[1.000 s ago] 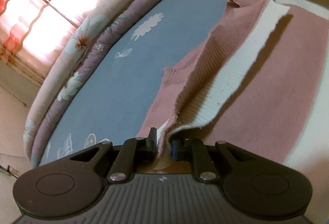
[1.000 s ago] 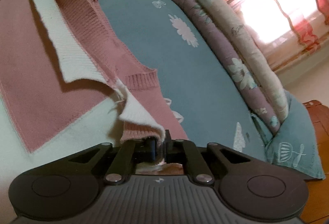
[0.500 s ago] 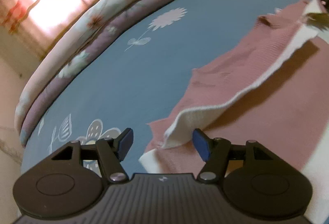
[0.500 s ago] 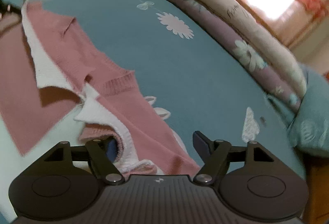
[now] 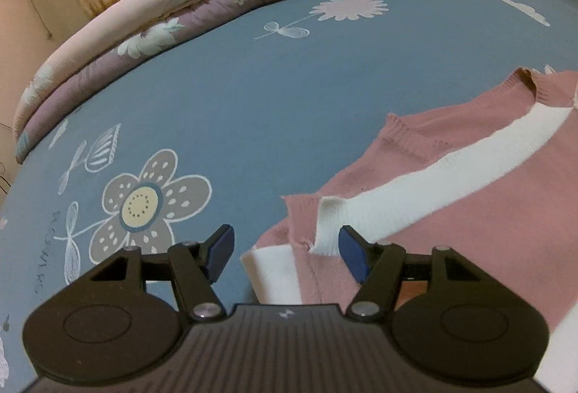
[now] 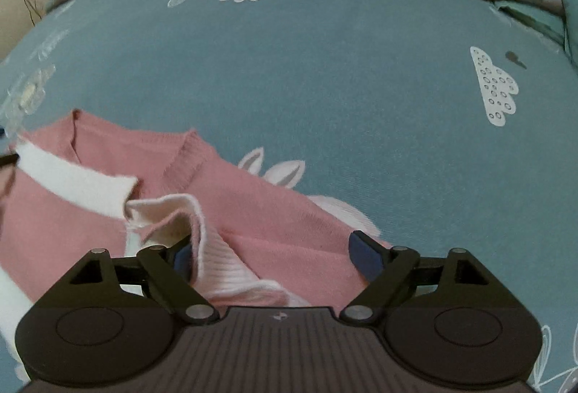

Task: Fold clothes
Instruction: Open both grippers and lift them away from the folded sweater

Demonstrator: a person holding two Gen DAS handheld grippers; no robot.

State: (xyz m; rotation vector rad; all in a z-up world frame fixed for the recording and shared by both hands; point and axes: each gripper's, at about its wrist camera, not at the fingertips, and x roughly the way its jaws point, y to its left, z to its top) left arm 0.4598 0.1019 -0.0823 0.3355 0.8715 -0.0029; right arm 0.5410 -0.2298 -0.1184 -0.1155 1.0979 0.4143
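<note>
Sweater [image 5: 451, 212], pink and white, cut off at right frame edge; left gripper [image 5: 285, 248] and right gripper [image 6: 269, 250] jaws apart, nothing clamped; bedsheet [image 5: 253, 111].

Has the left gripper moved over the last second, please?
Yes. The left gripper has let go of the pink-and-white sweater and drawn back; its jaws now stand open, and far more of the blue bedsheet shows ahead.

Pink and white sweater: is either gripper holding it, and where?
Neither. Left gripper and right gripper are both open; the sweater lies loose on the bedsheet.
</note>
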